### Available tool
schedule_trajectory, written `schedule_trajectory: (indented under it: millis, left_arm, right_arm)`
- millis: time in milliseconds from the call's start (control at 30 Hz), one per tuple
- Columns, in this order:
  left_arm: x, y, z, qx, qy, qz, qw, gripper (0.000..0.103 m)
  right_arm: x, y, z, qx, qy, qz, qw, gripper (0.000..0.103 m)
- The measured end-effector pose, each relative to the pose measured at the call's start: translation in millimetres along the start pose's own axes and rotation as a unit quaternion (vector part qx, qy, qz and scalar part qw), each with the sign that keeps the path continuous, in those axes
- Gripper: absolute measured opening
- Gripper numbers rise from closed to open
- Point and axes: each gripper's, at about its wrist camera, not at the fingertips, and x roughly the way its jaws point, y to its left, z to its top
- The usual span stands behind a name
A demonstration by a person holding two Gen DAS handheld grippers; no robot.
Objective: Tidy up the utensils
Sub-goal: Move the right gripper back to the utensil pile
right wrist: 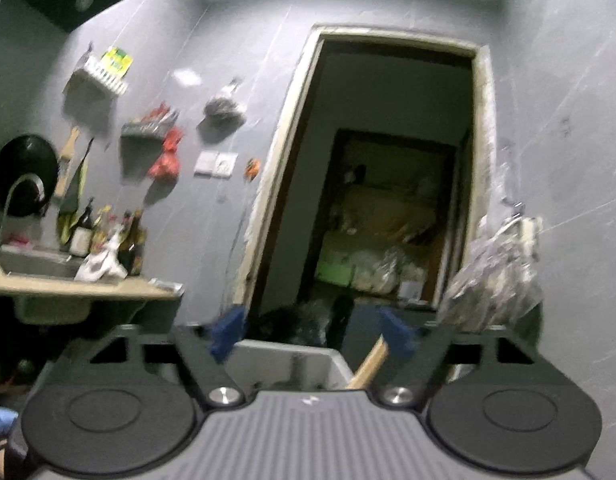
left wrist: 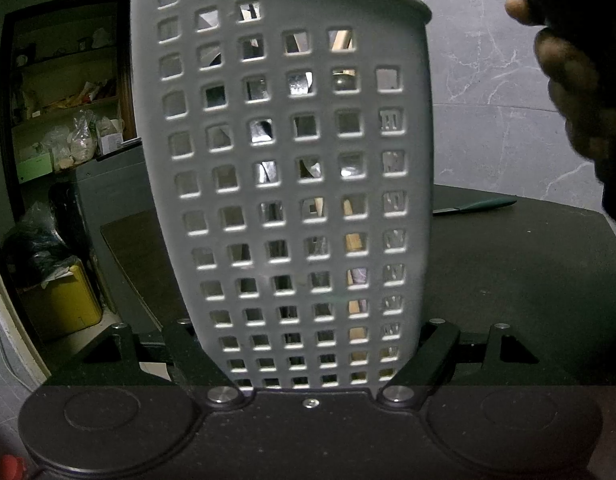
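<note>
The left hand-held gripper is clamped on the caddy's base; it stands upright on the dark surface. Perforated plastic: light, stiff, slick, top-heavy with utensils inside. The right hand-held gripper gapes empty above the caddy, a wooden handle beneath. A knife lies behind the caddy.

Both views are dim and bluish, with fisheye bending and dark corners. The right wrist view is smeared by motion blur; the left view is sharper, its counter nearly black.
</note>
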Motion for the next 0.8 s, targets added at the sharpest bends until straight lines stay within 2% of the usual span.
schedule_trajectory:
  millis: [33,67,200,433,500,600,800]
  left_arm:
    - [-0.2,-0.3,0.1,0.000,0.000,0.000,1.0000,0.080]
    - [-0.3,-0.7,0.2,0.000,0.000,0.000,1.0000,0.080]
    - [-0.3,-0.5,0.0,-0.001,0.000,-0.001,1.0000,0.080]
    - [-1.6,-0.8,-0.6,-0.002,0.000,-0.002,1.0000,0.080]
    - [-1.4,-0.2,-0.7,-0.002,0.001,-0.002,1.0000,0.080]
    - [-1.4,-0.2,-0.7,-0.002,0.000,-0.002,1.0000,0.080]
    - [-1.5,-0.1,-0.8,-0.002,0.000,-0.002,1.0000,0.080]
  right_arm:
    - [-4.5,-3.9,1.0,0.003,-0.010,-0.012,1.000,0.099]
    - [-9.0,-8.2,1.9,0.006,-0.019,-0.026,0.999,0.102]
    - [-23.5,-31.7,2.9,0.026,-0.027,-0.090,0.995,0.103]
    - [-45.0,-71.1,-14.7,0.076,0.005,-0.187,0.979,0.103]
    - [-46.8,-81.2,-24.0,0.092,0.031,-0.212,0.972,0.103]
    - [-39.1,-98.5,-40.1,0.126,0.094,-0.238,0.958,0.103]
    - [-22.4,-123.8,-78.6,0.154,0.204,-0.245,0.935,0.103]
